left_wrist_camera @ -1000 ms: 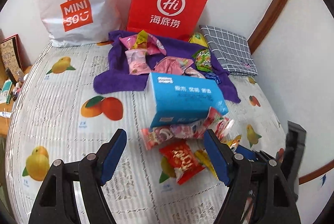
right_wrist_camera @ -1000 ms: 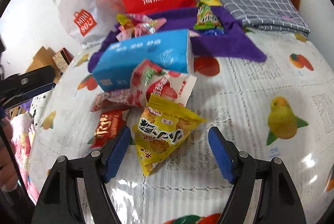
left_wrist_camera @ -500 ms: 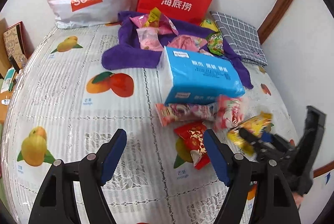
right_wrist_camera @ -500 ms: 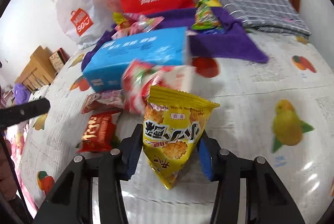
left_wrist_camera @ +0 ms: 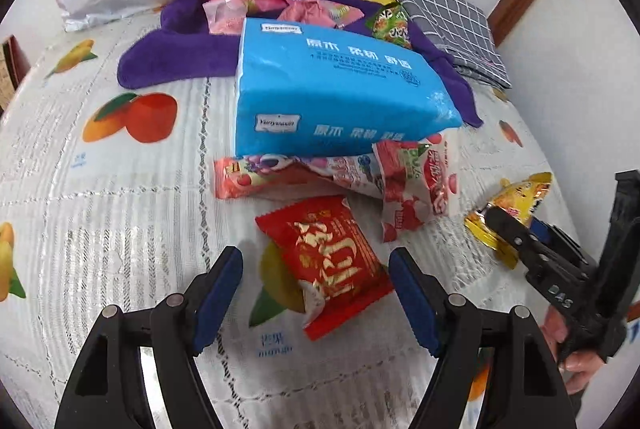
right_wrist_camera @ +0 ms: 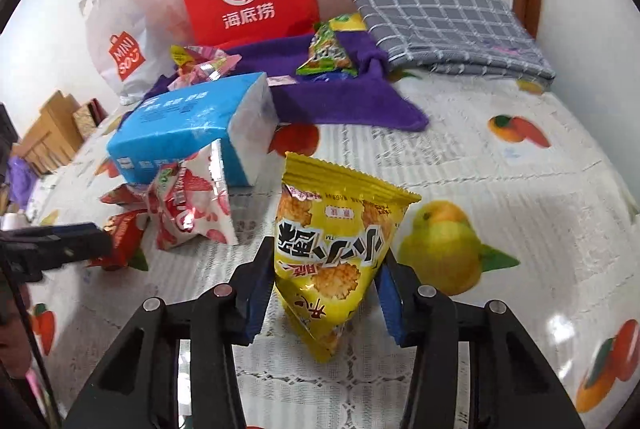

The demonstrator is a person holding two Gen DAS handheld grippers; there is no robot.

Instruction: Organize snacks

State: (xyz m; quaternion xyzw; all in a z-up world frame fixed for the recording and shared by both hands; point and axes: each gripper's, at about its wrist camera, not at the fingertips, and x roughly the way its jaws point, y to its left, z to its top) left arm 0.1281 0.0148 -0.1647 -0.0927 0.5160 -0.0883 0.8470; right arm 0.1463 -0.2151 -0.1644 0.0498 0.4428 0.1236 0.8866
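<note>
Pinching the yellow snack packet point(right_wrist_camera: 334, 257), the right gripper point(right_wrist_camera: 324, 293) looks ready to carry it off, while the left gripper point(left_wrist_camera: 316, 293), fingers spread, straddles the red packet point(left_wrist_camera: 334, 261) and need only close.

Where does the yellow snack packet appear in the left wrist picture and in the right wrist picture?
Left wrist: yellow snack packet at right edge, in the right gripper.
Right wrist: yellow snack packet at centre, between the fingers.
Shared landmark: blue tissue pack.

A yellow snack bag point(right_wrist_camera: 336, 253) is showing black lettering, a red packet point(left_wrist_camera: 332, 261) gold script, the white cloth point(left_wrist_camera: 120, 197) printed fruit, beside a blue tissue pack point(left_wrist_camera: 332, 89).
</note>
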